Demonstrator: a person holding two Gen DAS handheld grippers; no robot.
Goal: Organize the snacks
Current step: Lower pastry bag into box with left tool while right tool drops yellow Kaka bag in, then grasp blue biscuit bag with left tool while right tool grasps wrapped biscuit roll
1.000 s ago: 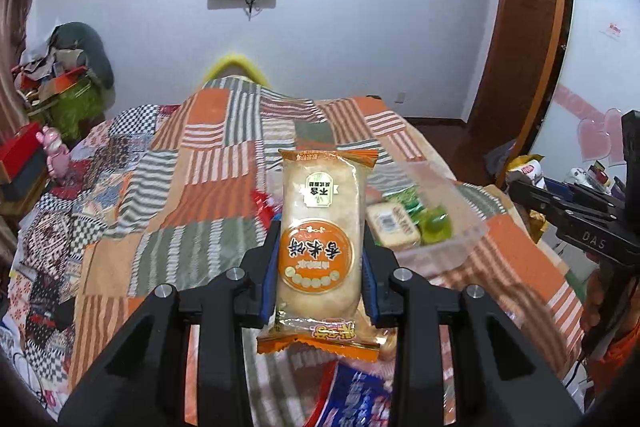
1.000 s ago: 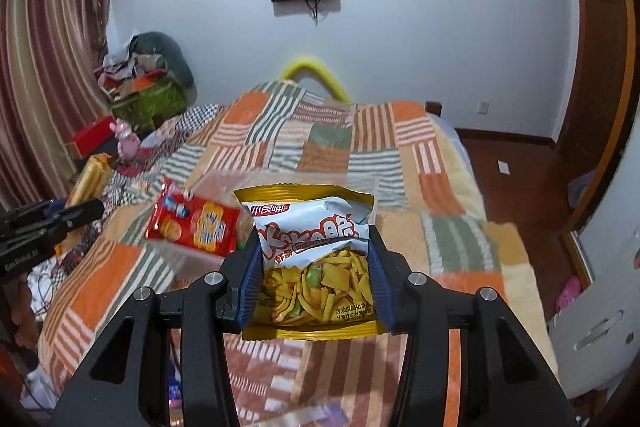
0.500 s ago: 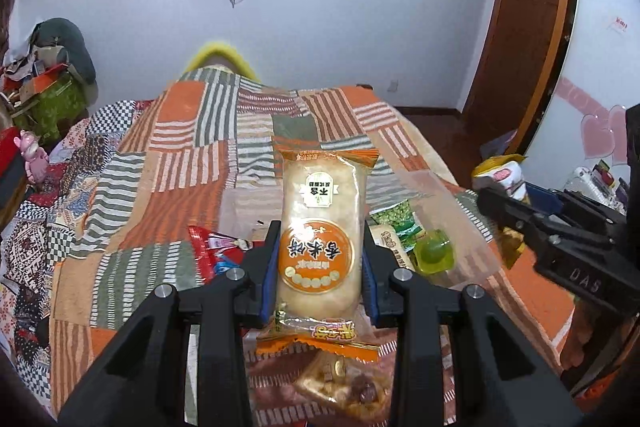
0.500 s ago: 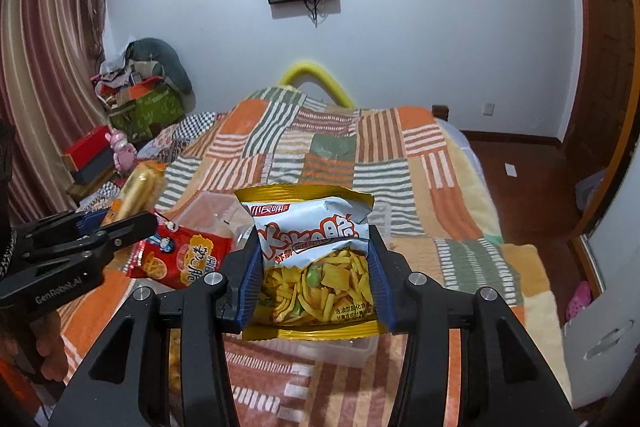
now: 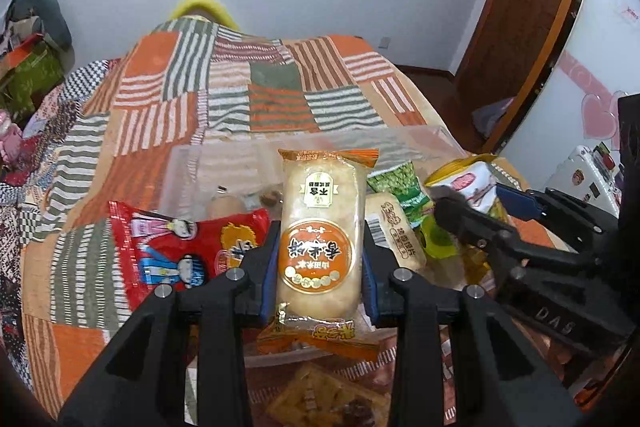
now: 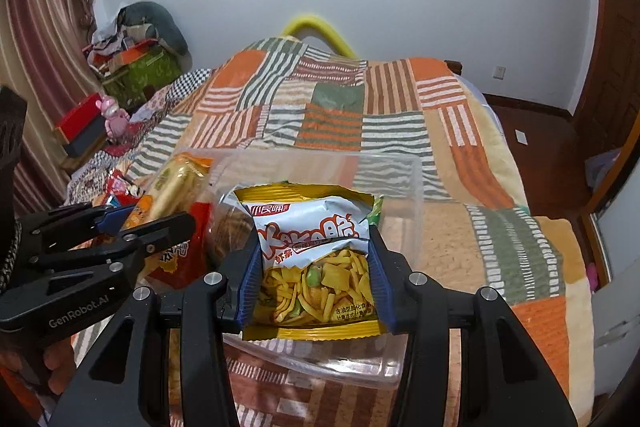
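left wrist view: left gripper [image 5: 320,267] clamps rice cracker pack [image 5: 322,235], right gripper [image 6: 314,283] clamps chip bag [image 6: 312,259]; crowding over clear bin [image 6: 412,187], they could collide.

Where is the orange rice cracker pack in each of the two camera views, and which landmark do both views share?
Left wrist view: the orange rice cracker pack stands at centre, clamped in the left gripper.
Right wrist view: it shows at the left edge, seen side-on above the left gripper's fingers.
Shared landmark: the clear plastic bin on the patchwork blanket.
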